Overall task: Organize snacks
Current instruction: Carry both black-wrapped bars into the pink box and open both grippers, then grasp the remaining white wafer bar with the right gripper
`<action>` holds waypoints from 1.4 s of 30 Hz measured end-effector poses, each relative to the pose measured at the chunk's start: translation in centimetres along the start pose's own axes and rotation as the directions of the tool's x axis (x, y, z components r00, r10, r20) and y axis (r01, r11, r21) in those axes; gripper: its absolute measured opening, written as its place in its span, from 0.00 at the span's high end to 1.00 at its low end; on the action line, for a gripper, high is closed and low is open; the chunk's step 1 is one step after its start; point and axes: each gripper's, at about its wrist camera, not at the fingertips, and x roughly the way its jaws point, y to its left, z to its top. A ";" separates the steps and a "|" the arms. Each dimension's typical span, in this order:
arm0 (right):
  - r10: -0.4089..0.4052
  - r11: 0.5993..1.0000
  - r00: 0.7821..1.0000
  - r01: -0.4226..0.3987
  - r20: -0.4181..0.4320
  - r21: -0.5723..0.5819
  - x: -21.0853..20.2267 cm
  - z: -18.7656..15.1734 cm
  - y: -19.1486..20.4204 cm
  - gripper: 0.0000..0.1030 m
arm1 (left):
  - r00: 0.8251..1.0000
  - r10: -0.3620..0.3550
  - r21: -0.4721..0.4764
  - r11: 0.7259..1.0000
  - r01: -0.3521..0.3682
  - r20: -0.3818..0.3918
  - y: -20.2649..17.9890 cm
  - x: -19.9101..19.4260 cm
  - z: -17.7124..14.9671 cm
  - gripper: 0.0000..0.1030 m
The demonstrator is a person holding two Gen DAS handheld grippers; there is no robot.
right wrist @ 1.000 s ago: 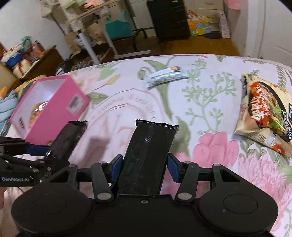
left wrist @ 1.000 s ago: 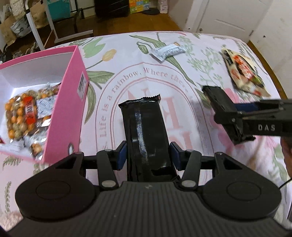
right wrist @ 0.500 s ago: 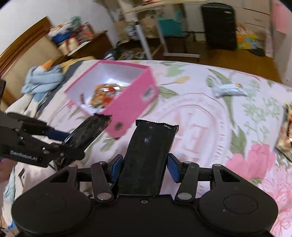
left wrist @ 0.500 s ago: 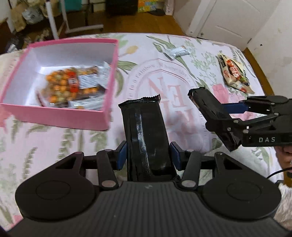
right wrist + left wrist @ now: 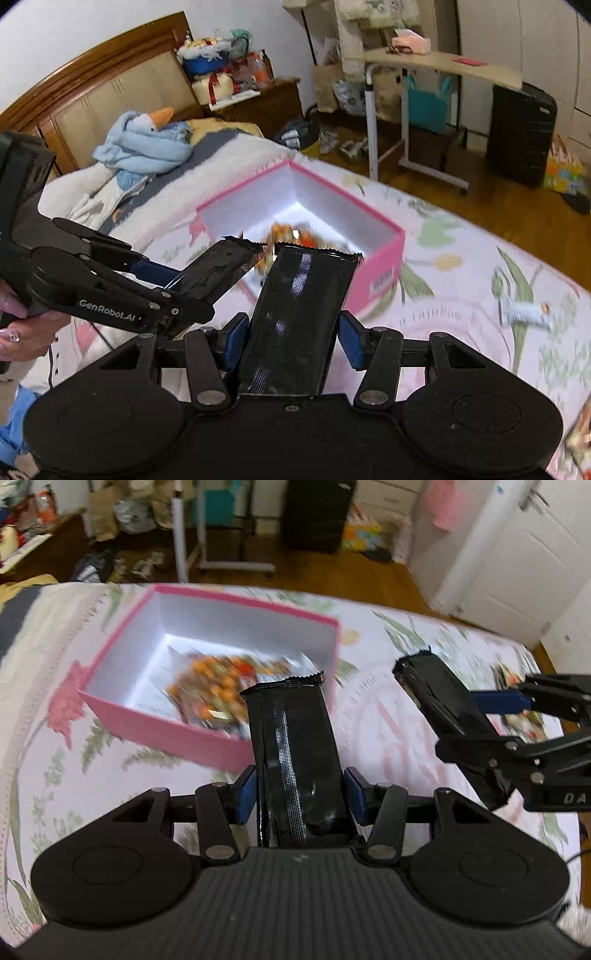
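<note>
My left gripper (image 5: 300, 794) is shut on a black snack bar (image 5: 295, 753), held above the bedspread just short of the pink box (image 5: 162, 727). My right gripper (image 5: 291, 338) is shut on a second black snack bar (image 5: 301, 314), also near the pink box (image 5: 384, 269). The box holds an orange snack bag (image 5: 214, 681). The right gripper with its bar (image 5: 443, 705) shows at the right of the left wrist view. The left gripper with its bar (image 5: 218, 271) shows at the left of the right wrist view.
A small white snack packet (image 5: 524, 314) lies on the floral bedspread (image 5: 461, 295) to the right of the box. A blue plush goose (image 5: 144, 142) lies by the headboard. A rolling table (image 5: 436, 66) and a black suitcase (image 5: 521, 133) stand on the wooden floor beyond the bed.
Both grippers have swung left toward the pink box, each still holding its black bar. The box now lies straight ahead of both, and the noodle packet has left the right wrist view.
</note>
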 end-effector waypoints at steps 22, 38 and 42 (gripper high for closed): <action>0.018 0.992 0.995 -0.030 0.102 0.121 13.0 3.6 -3.0 0.42 | 0.982 0.178 -0.165 0.972 -0.165 0.066 5.8 9.5 5.2 0.45; -0.057 0.975 0.968 0.000 0.246 0.224 3.5 0.8 -7.6 0.28 | 0.984 0.116 -0.073 0.992 -0.107 0.133 2.5 4.6 4.5 0.40; -0.128 0.967 0.960 0.066 0.248 0.245 0.3 -0.7 -10.1 0.28 | 0.988 0.062 -0.032 0.998 -0.058 0.142 0.0 3.6 4.8 0.40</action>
